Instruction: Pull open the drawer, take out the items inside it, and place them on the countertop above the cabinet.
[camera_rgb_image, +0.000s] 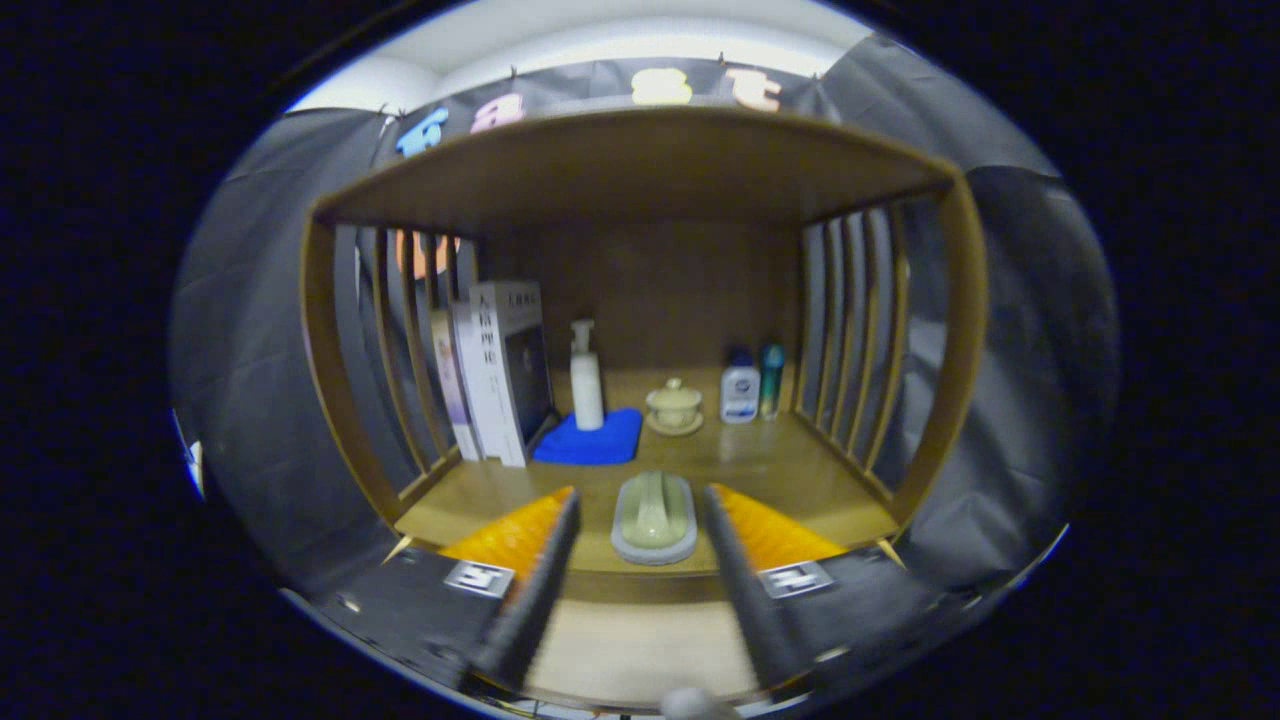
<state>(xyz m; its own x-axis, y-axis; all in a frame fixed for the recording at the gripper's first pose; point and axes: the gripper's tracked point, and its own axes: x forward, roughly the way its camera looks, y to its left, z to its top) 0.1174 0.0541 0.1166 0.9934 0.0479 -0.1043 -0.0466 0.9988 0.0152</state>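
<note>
A pale green oblong item (653, 515) with a grey base lies on the wooden countertop (790, 480), close to its front edge. My gripper (640, 493) is open, one finger on each side of the item, with a small gap showing on both sides. Below the counter's front edge is a paler wooden surface (640, 650), which belongs to the drawer. A round grey knob (690, 705) shows at its near end. I cannot tell what lies inside the drawer.
Farther back on the counter are upright books (500, 370), a white pump bottle (586, 375) on a blue cloth (592, 440), a small lidded cup (674, 405) and two small bottles (752, 385). Slatted wooden side walls (850, 330) and a top board enclose the counter.
</note>
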